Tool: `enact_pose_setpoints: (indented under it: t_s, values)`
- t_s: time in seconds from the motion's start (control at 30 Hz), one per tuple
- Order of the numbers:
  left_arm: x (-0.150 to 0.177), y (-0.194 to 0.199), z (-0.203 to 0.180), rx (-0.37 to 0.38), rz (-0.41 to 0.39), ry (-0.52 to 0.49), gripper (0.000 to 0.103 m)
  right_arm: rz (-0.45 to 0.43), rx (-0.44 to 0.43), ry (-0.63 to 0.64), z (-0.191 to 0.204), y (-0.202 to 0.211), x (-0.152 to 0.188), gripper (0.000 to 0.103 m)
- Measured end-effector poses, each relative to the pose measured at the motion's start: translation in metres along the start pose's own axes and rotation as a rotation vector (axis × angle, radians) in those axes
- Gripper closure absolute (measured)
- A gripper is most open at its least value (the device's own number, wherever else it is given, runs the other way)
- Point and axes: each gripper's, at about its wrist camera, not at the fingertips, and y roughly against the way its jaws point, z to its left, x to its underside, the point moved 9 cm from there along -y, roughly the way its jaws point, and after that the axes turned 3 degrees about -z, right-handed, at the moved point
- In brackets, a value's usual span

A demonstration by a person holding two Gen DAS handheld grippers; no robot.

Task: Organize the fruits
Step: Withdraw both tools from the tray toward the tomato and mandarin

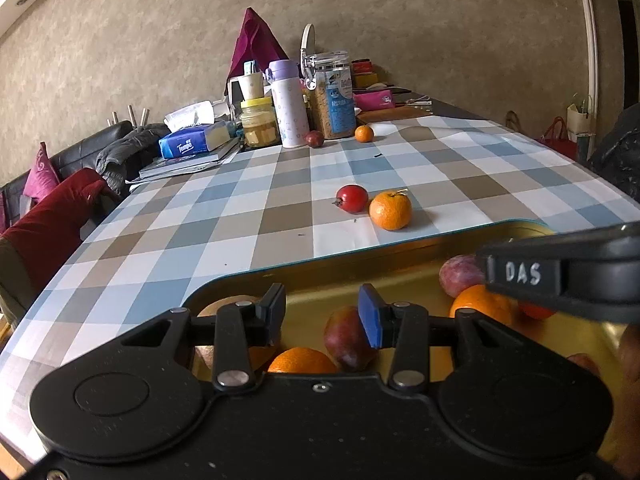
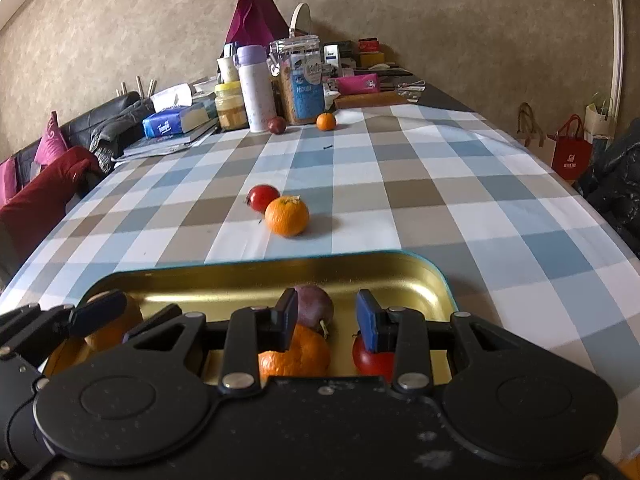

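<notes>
Both hand-held grippers hover over the gold tray (image 2: 436, 280) of fruit: left (image 1: 322, 318) and right (image 2: 326, 316) gape empty. Next, reach past the rim for the orange (image 2: 287, 216) and red fruit (image 2: 262, 196) touching mid-bench; straddle one squarely, avoiding nudging its neighbour.

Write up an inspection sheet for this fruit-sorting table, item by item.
Surface: checked tablecloth, flat, a few dark specks.
Job's things: gold tray at the near edge holds oranges, red and purple fruit. Outside it: an orange touching a red fruit mid-table; a small orange and a dark fruit by the far clutter.
Clutter: thermos, clip-top jar, yellow-lidded jar, tissue pack on books, boxes behind.
Grippers: left gripper and right gripper over the tray, fingers apart, nothing held.
Cables: nothing seen.
Surroundings: sofa with cushions on the left; bags on the floor on the right.
</notes>
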Motion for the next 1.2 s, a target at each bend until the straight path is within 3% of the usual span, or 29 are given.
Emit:
enact_pose_setpoints:
  t_s: [0.17,0.37,0.57,0.8,1.03,1.2]
  values:
    - [-0.002,-0.009,0.006,0.016,0.030,0.011,0.052,0.012,0.002,-0.010,-0.001,-0.013,-0.010,0.067]
    - [-0.013,-0.013,0.008,0.038,0.128,-0.027,0.052,0.112,-0.119,-0.060,0.005,-0.031,-0.029,0.067]
    - [-0.042,-0.032,0.015,0.122,0.217,0.022,0.052,0.210,-0.172,-0.123,0.007,-0.058,-0.058,0.067]
    - [-0.075,-0.083,0.024,0.117,0.289,0.085,0.051,0.275,-0.132,-0.188,-0.004,-0.093,-0.081,0.067]
    - [-0.079,-0.143,0.028,0.116,0.429,0.188,0.051,0.356,-0.095,-0.283,-0.011,-0.130,-0.089,0.067]
    - [-0.079,-0.171,0.033,0.099,0.462,0.246,0.051,0.371,-0.062,-0.318,-0.012,-0.150,-0.090,0.067]
